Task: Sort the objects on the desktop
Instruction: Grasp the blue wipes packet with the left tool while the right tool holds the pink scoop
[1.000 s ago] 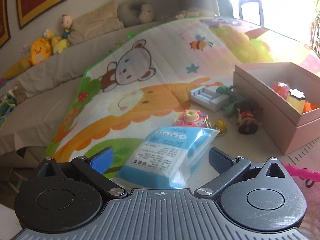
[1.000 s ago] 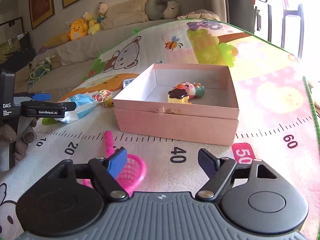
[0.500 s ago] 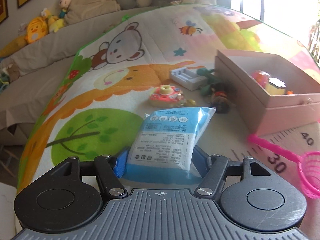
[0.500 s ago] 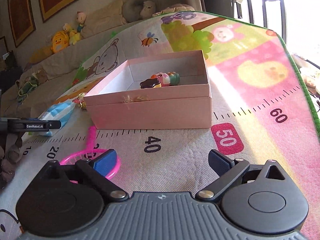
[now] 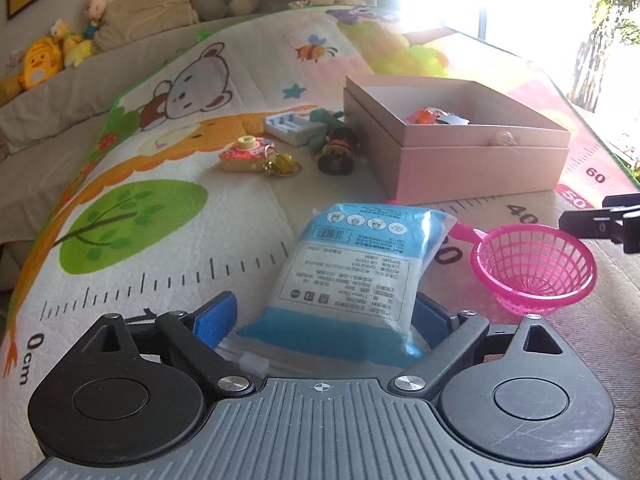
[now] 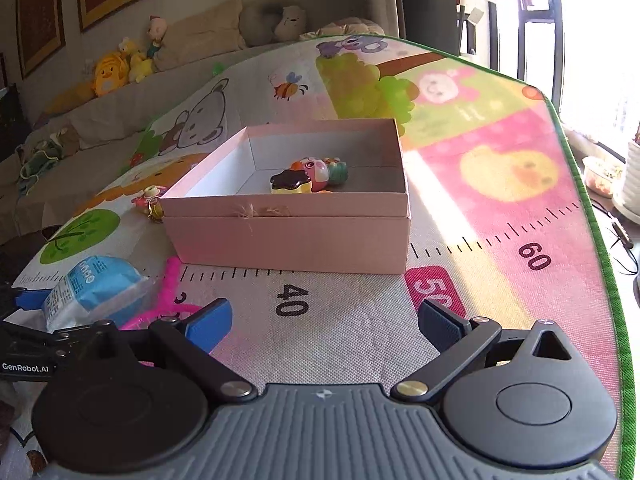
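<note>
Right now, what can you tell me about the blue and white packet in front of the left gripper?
The blue and white packet is a soft, puffy sealed plastic pack, blue at both ends, with a white printed panel, a barcode and small icons. It lies on the play mat, its near end between the left gripper's fingers, whose jaws have just been opening. The blue pad on one side stands clear of it; the other side is hidden. Its far corner overlaps the pink strainer's handle.
</note>
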`<control>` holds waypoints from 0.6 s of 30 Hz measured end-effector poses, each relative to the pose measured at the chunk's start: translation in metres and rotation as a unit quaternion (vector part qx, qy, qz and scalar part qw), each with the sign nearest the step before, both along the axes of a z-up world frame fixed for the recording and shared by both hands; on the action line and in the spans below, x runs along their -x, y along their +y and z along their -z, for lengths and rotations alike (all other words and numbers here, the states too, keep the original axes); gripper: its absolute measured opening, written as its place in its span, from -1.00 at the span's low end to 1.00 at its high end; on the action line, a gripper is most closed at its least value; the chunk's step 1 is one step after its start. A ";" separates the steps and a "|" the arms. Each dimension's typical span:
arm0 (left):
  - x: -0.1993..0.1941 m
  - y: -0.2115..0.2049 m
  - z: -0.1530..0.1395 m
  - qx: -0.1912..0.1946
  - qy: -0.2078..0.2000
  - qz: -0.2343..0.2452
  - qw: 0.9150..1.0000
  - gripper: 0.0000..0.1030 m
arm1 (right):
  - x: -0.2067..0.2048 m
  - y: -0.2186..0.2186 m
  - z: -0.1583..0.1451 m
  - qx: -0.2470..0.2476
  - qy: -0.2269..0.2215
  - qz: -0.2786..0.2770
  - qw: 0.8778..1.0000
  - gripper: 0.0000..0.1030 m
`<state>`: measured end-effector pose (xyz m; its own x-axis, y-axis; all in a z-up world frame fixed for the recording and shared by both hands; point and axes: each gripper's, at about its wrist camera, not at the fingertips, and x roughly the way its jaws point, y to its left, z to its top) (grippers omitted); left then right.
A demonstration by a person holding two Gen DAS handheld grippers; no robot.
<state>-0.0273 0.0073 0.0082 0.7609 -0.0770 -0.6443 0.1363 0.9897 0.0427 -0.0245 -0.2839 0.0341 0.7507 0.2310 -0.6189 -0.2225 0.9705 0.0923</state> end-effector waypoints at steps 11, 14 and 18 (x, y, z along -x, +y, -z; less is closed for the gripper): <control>0.003 -0.001 0.002 -0.001 0.001 0.010 1.000 0.96 | 0.030 0.039 -0.035 -0.005 -0.045 -0.135 0.990 1.00; 0.003 -0.003 0.003 -0.001 0.007 0.010 1.000 0.99 | 0.032 0.046 -0.038 0.019 -0.057 -0.140 0.988 1.00; 0.002 0.002 0.004 0.016 0.018 0.007 1.000 1.00 | 0.028 0.042 -0.034 0.011 -0.038 -0.135 0.990 1.00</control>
